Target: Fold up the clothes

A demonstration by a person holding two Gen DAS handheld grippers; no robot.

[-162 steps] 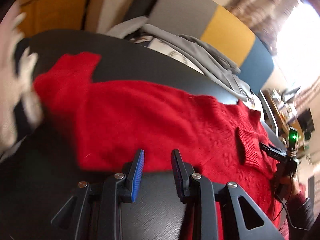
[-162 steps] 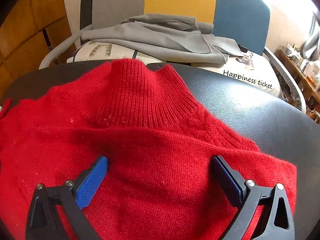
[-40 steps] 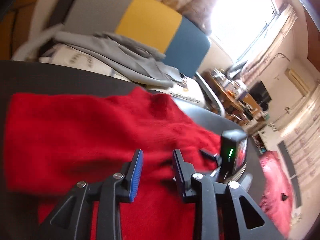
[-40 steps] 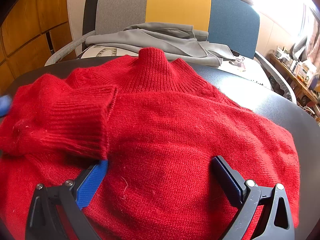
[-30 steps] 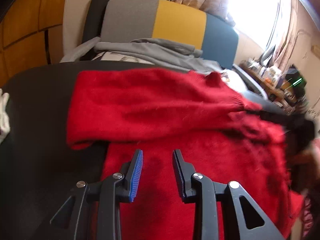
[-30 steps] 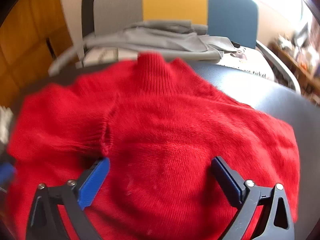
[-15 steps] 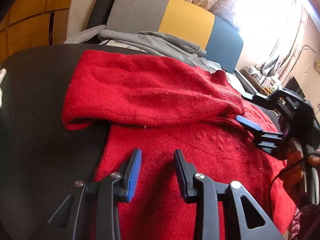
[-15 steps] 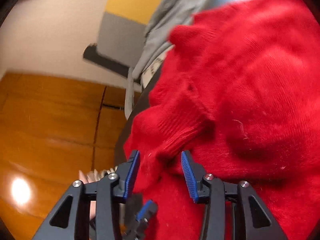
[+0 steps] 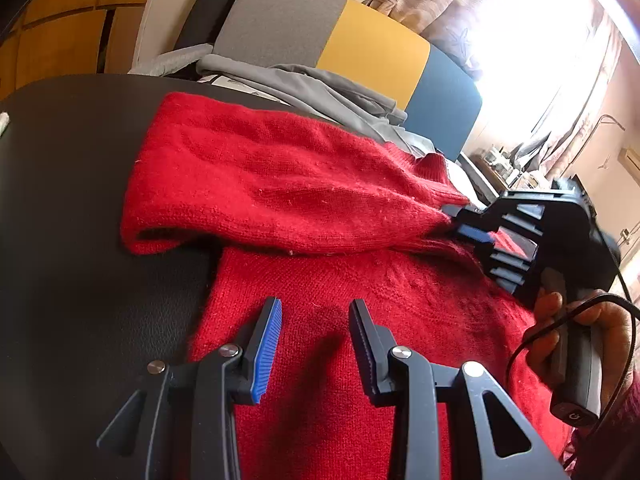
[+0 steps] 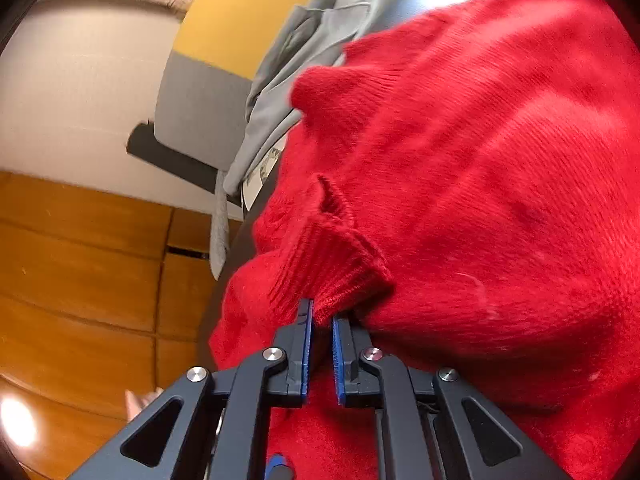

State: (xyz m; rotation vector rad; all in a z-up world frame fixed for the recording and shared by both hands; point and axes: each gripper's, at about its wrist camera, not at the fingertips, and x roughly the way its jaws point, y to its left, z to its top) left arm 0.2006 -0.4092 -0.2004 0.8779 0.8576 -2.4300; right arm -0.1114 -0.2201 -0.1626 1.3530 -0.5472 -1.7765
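A red knitted sweater (image 9: pixel 344 292) lies on the black table (image 9: pixel 72 208), with one sleeve (image 9: pixel 256 188) folded across its body. My left gripper (image 9: pixel 314 320) is open and empty, just above the sweater's lower body. My right gripper (image 10: pixel 319 322) is shut on the ribbed cuff (image 10: pixel 332 268) of that sleeve; it also shows in the left wrist view (image 9: pixel 464 222) at the sleeve's right end. The sweater fills the right wrist view (image 10: pixel 500 184).
A chair (image 9: pixel 344 44) with grey, yellow and blue panels stands behind the table, with grey clothes (image 9: pixel 320 88) piled on its seat. Wooden wall panels (image 9: pixel 60 36) are at the left. A bright window (image 9: pixel 536 28) is at the right.
My right gripper has turned on its side, moved to the folded sleeve's cuff and closed on it. My left gripper has stayed open over the sweater's body.
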